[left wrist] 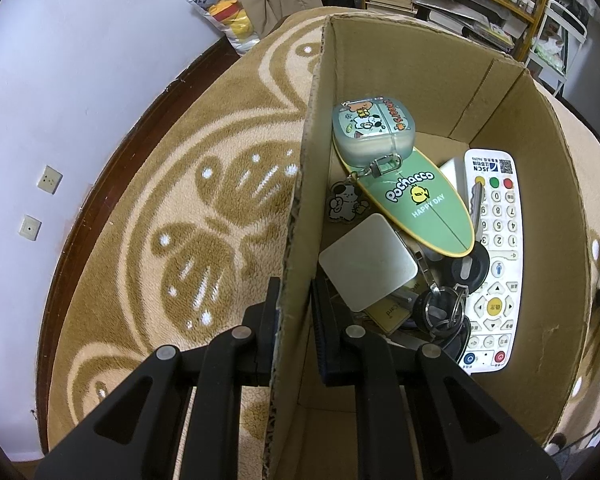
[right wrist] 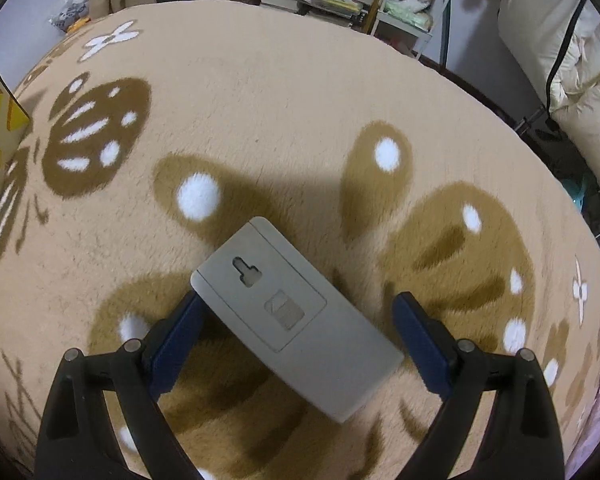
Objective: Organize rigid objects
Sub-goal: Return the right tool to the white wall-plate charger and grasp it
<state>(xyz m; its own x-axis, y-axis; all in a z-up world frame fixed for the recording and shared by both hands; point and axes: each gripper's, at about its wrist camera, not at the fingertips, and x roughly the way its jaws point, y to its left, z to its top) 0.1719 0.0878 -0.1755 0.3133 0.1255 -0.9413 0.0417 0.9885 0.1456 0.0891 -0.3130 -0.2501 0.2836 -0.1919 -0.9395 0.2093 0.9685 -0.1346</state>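
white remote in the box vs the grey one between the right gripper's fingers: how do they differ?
The white remote lies button side up in the cardboard box, among keys and other items; the grey remote lies back up on the blanket, its hanging slot and battery cover showing. No gripper is at the white one; the open right gripper straddles the grey one. The left gripper clamps the box wall. Both are slim rectangular handsets.

My left gripper shows matte black plastic linkage arms with triangular cut-outs, each joint capped by a round silver pin. Its fingers carry dark ribbed pads. My right gripper has the same black frame and silver pins, and its finger pads are plainly deep blue.
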